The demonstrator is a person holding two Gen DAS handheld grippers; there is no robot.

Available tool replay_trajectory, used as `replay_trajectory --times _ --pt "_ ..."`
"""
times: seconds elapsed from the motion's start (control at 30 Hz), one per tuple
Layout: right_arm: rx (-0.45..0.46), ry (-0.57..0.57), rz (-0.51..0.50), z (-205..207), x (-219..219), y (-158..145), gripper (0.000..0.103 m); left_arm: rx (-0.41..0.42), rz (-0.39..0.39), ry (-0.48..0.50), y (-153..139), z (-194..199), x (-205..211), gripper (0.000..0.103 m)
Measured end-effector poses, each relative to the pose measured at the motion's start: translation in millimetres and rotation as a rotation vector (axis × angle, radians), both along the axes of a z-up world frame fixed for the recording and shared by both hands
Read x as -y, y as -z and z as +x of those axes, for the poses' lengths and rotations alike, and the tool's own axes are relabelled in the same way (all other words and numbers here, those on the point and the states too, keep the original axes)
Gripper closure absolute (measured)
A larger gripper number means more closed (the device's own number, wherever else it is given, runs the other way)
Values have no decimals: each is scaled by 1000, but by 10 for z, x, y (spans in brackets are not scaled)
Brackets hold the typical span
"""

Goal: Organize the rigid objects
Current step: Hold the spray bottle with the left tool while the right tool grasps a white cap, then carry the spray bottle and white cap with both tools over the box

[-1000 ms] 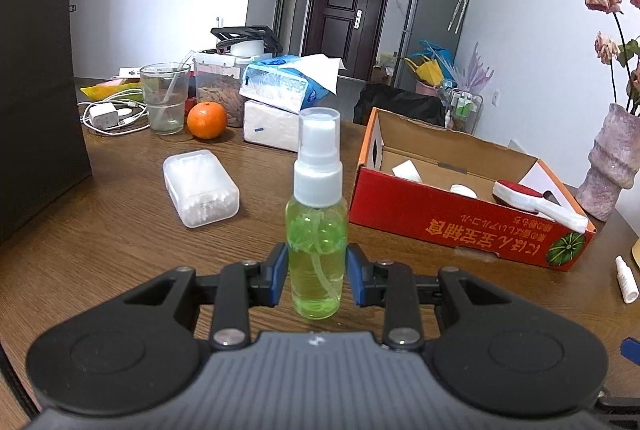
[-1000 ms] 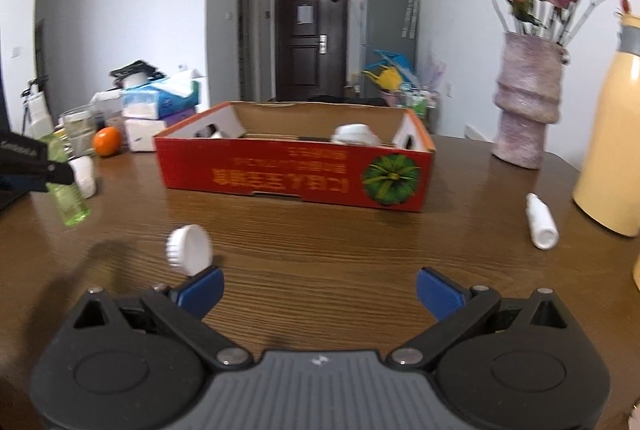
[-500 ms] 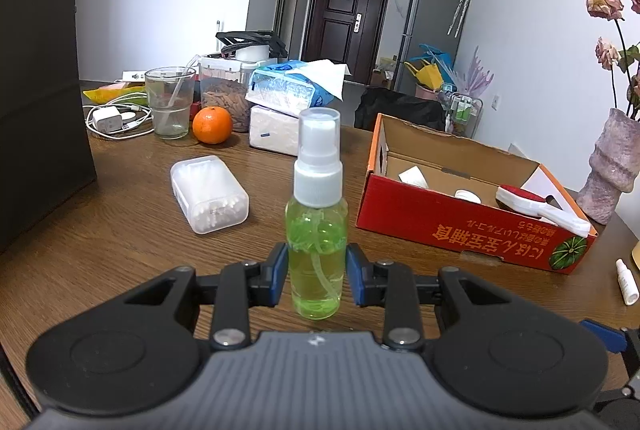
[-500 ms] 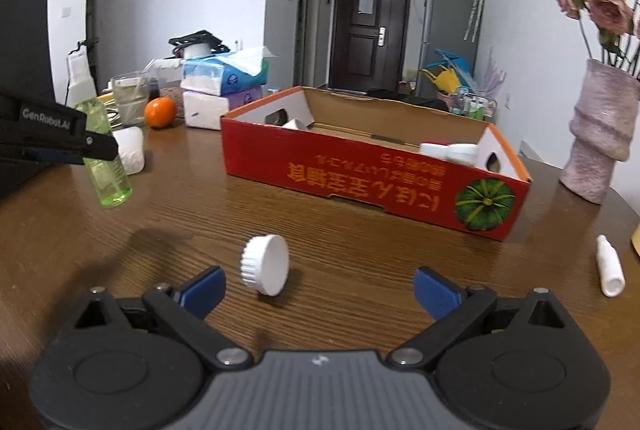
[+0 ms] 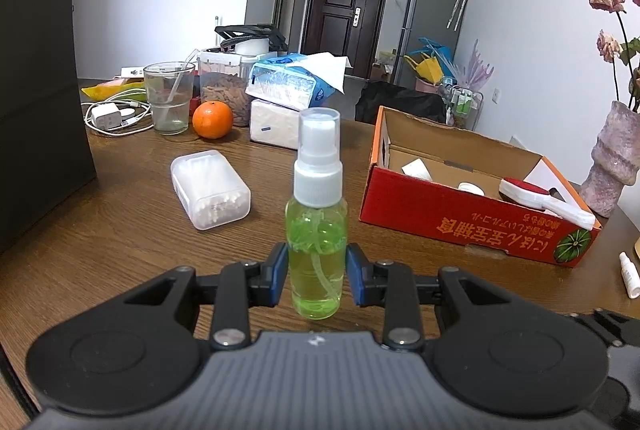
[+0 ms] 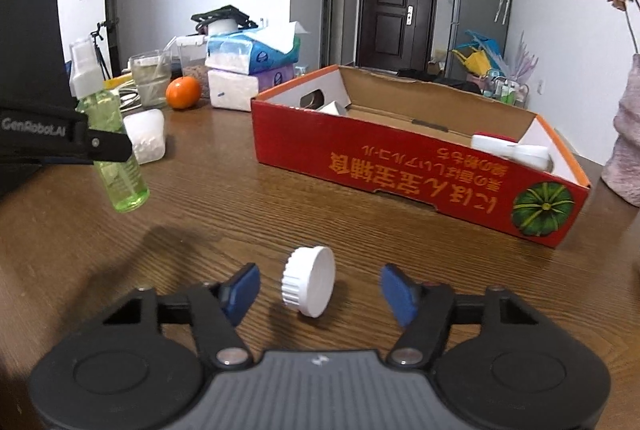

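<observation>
**Claws at the bottle and the cap**

The left claw (image 5: 316,272) grips the green spray bottle (image 5: 316,230) upright above the tabletop (image 5: 120,230). The right claw (image 6: 318,288) is closing around the white cap (image 6: 308,280), pads seemingly not touching; red box (image 6: 400,166) at one o'clock.

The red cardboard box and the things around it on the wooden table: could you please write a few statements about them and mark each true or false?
1. The left gripper is shut on the green spray bottle with a white pump top. True.
2. The white ribbed screw cap lies inside the red cardboard box. False: it lies on the wooden table, between the fingers of the right gripper, whose jaws are closing and not yet touching it.
3. The orange fruit sits beside the clear drinking glass. True.
4. The box is closed. False: its top is open, with white items inside.
</observation>
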State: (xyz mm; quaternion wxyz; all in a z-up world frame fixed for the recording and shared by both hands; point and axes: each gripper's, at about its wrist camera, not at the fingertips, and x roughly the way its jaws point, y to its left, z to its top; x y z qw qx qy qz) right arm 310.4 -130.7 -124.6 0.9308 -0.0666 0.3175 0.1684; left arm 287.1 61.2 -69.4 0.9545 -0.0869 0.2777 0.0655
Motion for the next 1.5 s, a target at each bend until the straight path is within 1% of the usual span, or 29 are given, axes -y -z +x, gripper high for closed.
replay_trajectory --times 0.03,0.07,0.1,0.13,0.17,0.33,0.53,0.67,0.97,1.3,1.5 --pt "-11 6 -3 35 -19 9 48 -1 1 1 1 1 5 71" --pt "-22 8 -4 64 -33 19 59 0 1 3 1 3 9 71" --pt "-34 10 -3 91 -41 30 73 0 2 4 0 1 11 71" --pt "-48 10 0 107 -45 43 79 1 3 5 -1 0 13 71" --pt "-60 9 6 121 -44 58 89 3 3 6 -1 -1 15 71" --pt "-32 10 9 60 -31 44 89 4 8 9 5 1 22 71" --pt "15 26 41 -1 47 -91 89 6 17 15 11 4 62 71" --pt "52 43 64 -48 129 -203 89 2 41 26 40 21 142 71" --pt "103 61 102 -110 285 -364 89 9 54 56 41 15 279 71" --pt "155 83 136 -101 453 -552 89 6 52 78 -64 103 401 71" --pt "174 100 151 0 534 -639 89 25 52 86 -171 184 495 71"
